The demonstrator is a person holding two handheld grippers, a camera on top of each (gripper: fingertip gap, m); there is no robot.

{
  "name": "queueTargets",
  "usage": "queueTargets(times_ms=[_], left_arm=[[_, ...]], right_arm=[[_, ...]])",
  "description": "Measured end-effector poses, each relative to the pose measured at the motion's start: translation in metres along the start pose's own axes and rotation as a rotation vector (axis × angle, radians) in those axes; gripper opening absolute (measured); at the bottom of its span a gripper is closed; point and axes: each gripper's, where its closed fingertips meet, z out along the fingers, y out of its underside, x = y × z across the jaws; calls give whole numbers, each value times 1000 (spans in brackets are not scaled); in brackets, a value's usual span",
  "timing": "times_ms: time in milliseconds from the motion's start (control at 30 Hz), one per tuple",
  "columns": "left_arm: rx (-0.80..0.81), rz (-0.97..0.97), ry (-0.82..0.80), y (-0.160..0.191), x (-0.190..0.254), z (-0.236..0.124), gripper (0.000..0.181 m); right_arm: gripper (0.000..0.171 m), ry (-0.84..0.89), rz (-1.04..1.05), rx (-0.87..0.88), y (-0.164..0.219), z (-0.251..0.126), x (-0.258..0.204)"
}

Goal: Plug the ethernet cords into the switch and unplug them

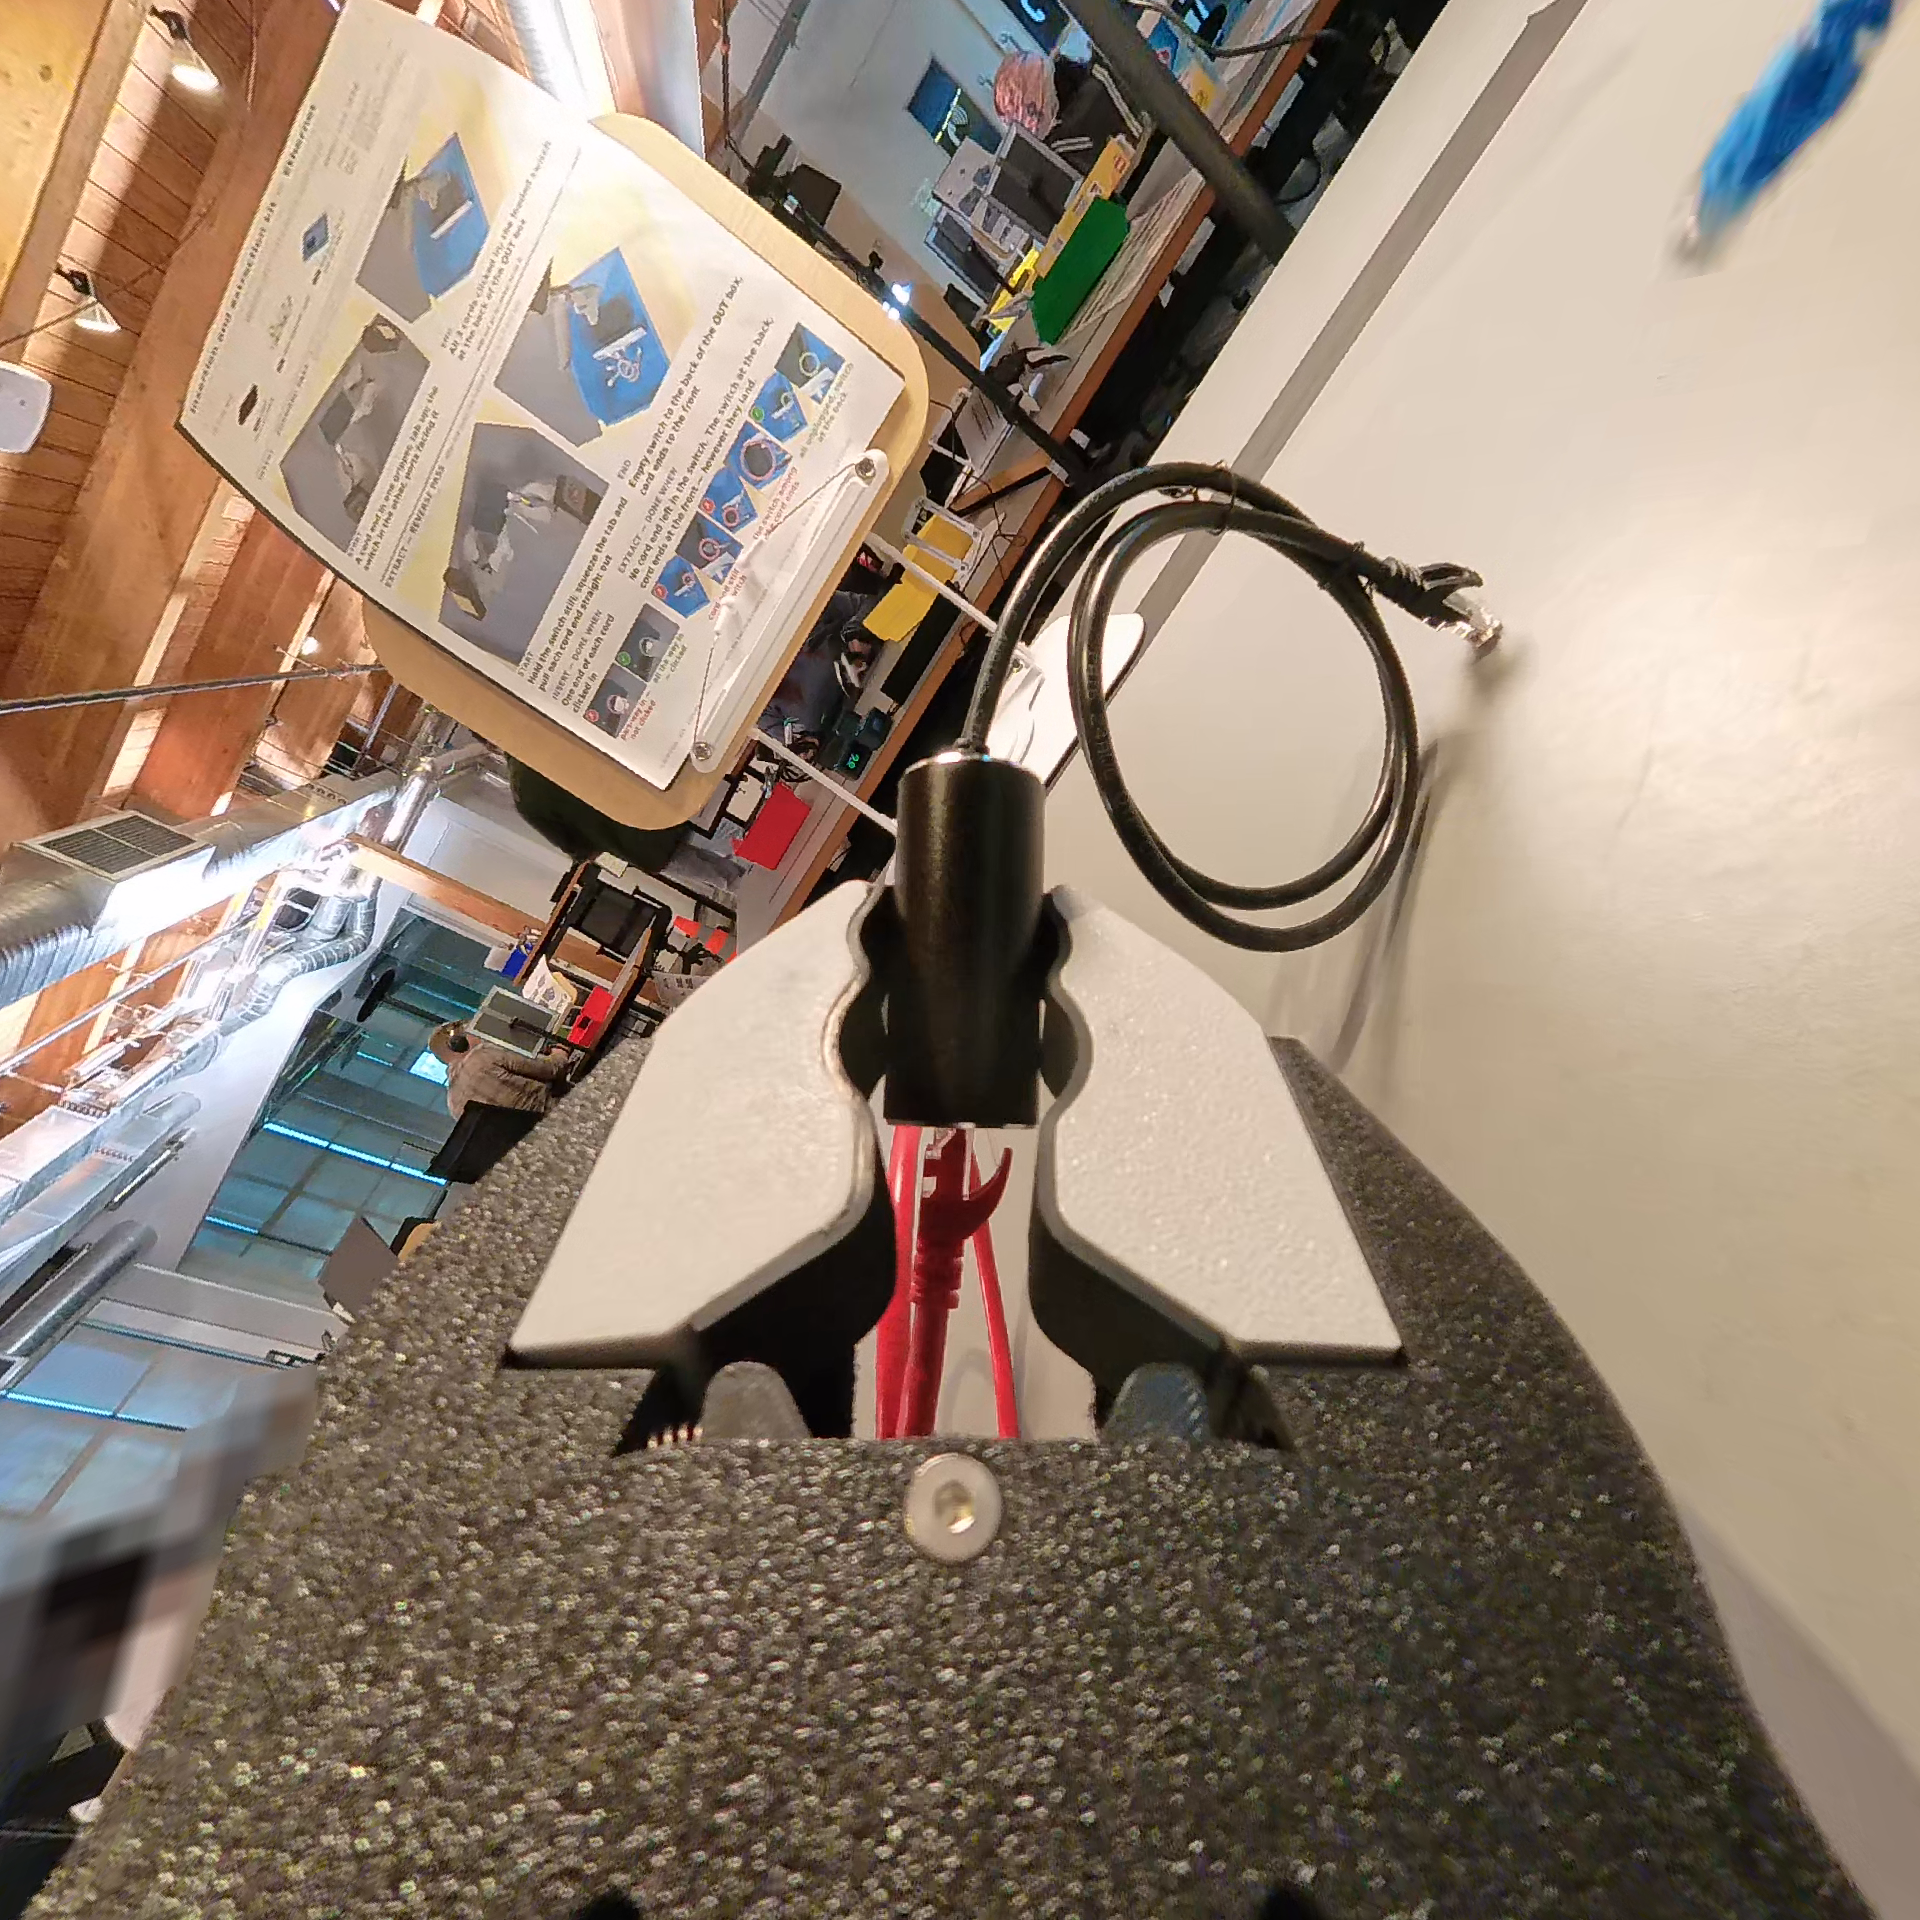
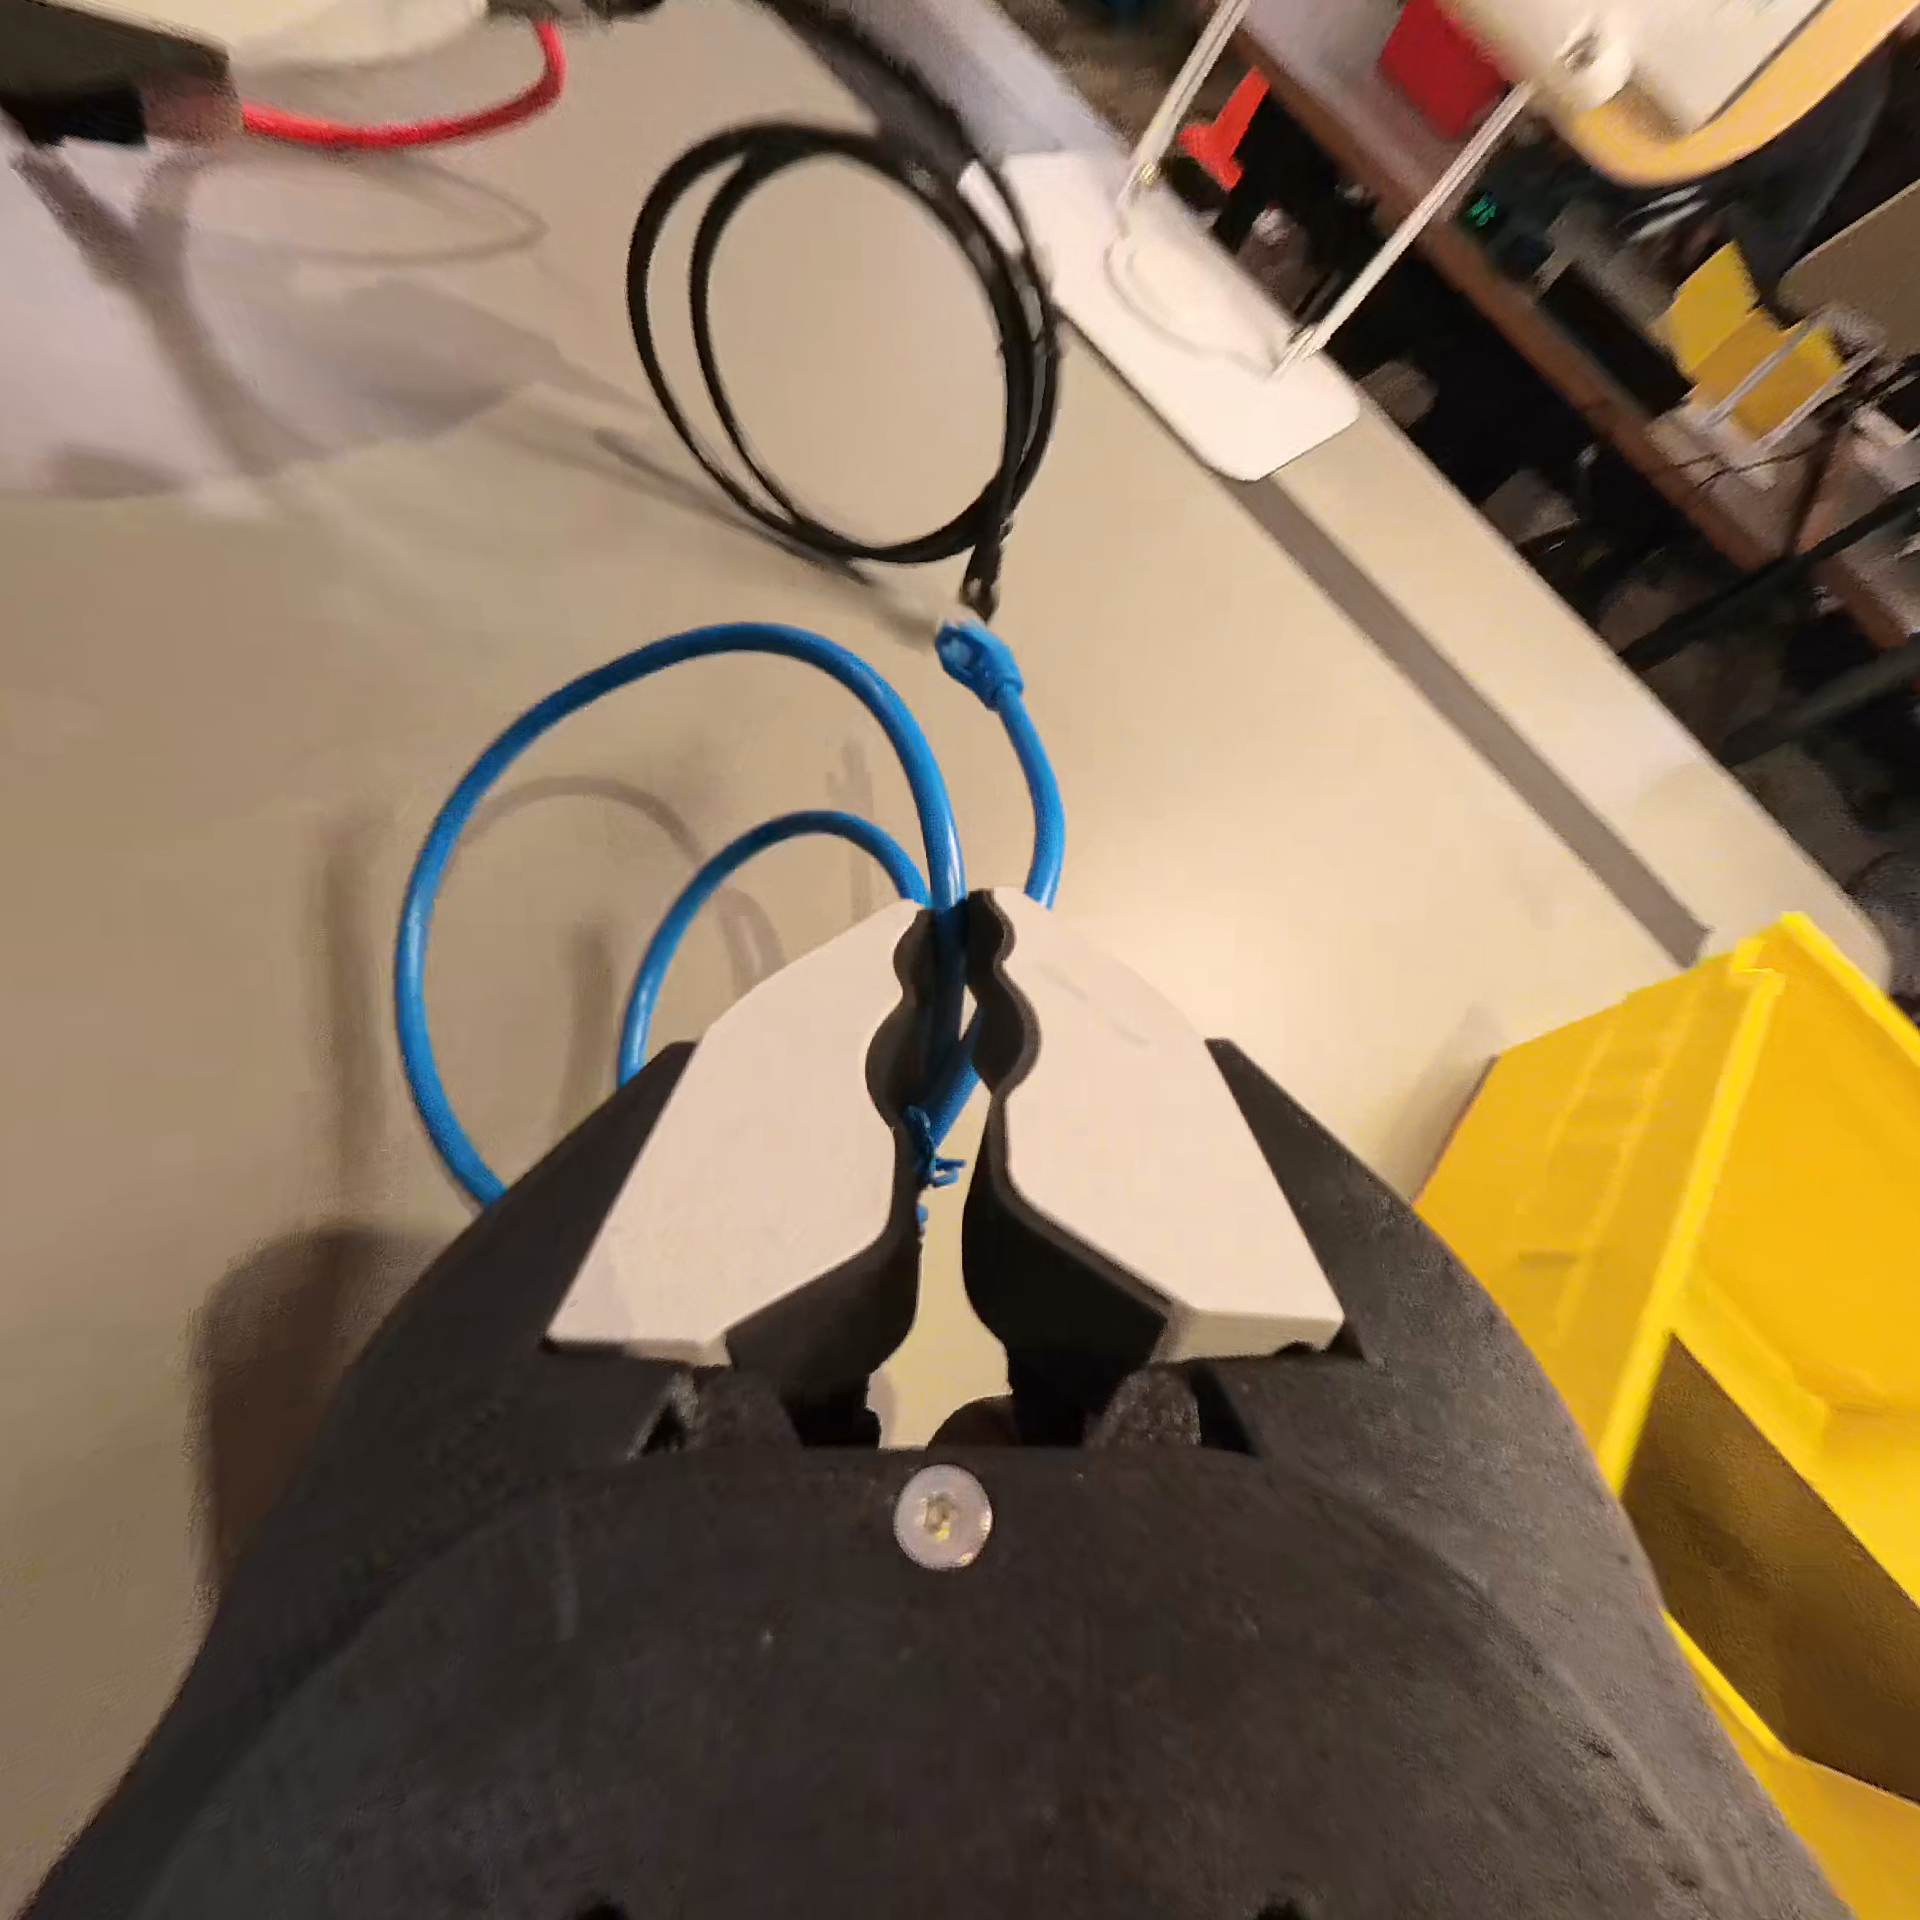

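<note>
Our left gripper clamping black switch, red cord apparently plugged beneath, right gripper pinching blue cord, yellow bin seen only rightward

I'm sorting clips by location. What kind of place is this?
Probably a shared workshop or lab: long benches crowded with equipment and coloured bins, exposed ducting under a timber ceiling, and an illustrated instruction sheet propped on a stand above the pale worktable.
</note>
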Motion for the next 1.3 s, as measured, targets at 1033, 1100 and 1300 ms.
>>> queueTargets(times_ms=[1033, 1100, 1300], left_arm=[[29, -34, 24, -6, 4, 0, 26], [40, -44, 24, -8, 3, -1, 26], [146, -116, 79, -24, 5, -7, 26]], right_arm=[[34, 782, 417, 47, 124, -145, 202], [34, 773, 320, 82, 97, -147, 190], [34, 539, -18, 269, -8, -106, 107]])
